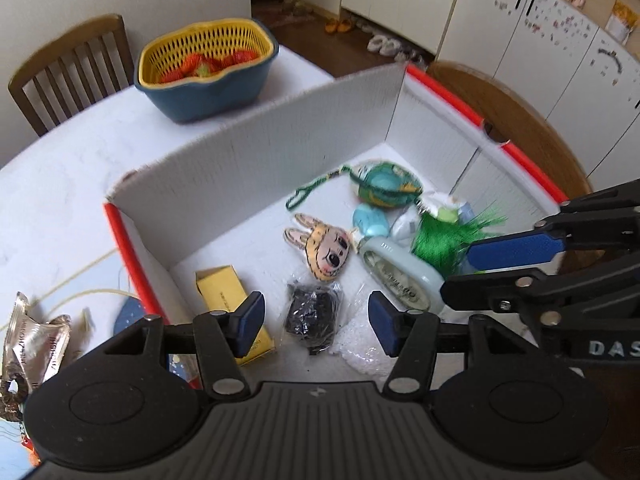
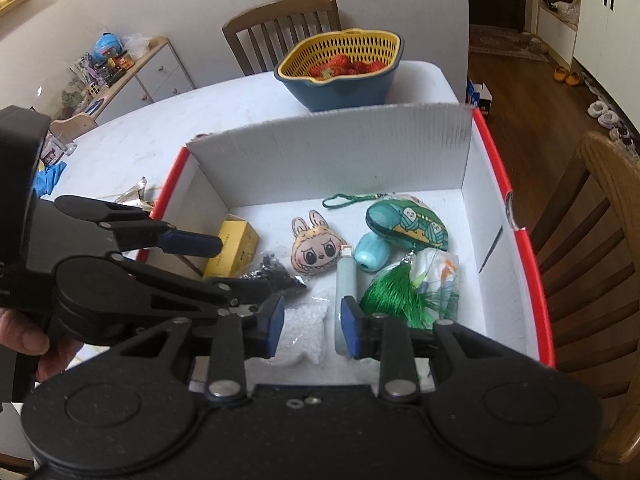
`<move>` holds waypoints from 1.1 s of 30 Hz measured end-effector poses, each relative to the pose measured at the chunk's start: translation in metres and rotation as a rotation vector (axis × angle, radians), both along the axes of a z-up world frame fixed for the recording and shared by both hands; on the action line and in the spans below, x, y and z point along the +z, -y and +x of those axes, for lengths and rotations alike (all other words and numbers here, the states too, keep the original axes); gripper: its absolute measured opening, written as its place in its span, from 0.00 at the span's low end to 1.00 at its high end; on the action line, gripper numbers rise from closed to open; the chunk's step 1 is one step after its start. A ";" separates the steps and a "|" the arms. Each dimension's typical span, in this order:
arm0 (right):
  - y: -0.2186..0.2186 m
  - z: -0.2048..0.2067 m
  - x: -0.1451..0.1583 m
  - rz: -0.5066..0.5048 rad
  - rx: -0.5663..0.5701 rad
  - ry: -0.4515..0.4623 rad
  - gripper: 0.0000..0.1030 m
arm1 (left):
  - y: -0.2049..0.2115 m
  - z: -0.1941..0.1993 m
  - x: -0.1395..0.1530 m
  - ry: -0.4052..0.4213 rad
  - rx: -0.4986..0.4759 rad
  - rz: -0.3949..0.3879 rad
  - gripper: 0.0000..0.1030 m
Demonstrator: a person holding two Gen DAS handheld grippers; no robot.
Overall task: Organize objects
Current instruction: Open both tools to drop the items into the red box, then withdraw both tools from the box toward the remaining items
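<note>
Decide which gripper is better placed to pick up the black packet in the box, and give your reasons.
Left. The left gripper hangs open directly over the black packet, which lies between its fingers. The right gripper sits over the white bead bag, off to one side.

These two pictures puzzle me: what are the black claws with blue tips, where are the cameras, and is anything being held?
Each claw is a hand-held gripper; a person carries one in each hand. Each picture comes from a camera on one gripper, looking along its fingers. The left gripper and the right gripper are both open and hold nothing. Both hover over a white box with red edges on a table. In the box lie a bunny-face plush, a yellow carton, a green tassel, a patterned pouch and a bag of black bits. Behind stands a basket of strawberries.
</note>
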State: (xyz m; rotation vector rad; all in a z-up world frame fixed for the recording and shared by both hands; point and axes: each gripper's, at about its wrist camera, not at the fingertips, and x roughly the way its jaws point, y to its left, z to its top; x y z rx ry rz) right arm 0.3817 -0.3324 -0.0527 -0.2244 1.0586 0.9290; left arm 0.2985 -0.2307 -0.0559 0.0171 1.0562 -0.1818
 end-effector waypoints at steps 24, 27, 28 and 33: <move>-0.020 -0.044 0.031 0.037 -0.022 0.068 0.73 | -0.077 -0.067 0.048 0.130 0.055 -0.058 0.67; -0.029 -0.055 0.034 0.042 -0.025 0.072 0.76 | -0.092 -0.077 0.052 0.140 0.062 -0.065 0.68; -0.032 -0.059 0.035 0.043 -0.025 0.076 0.78 | -0.097 -0.080 0.053 0.144 0.066 -0.065 0.70; -0.050 -0.081 0.040 0.048 -0.018 0.097 0.86 | -0.123 -0.094 0.057 0.161 0.080 -0.053 0.76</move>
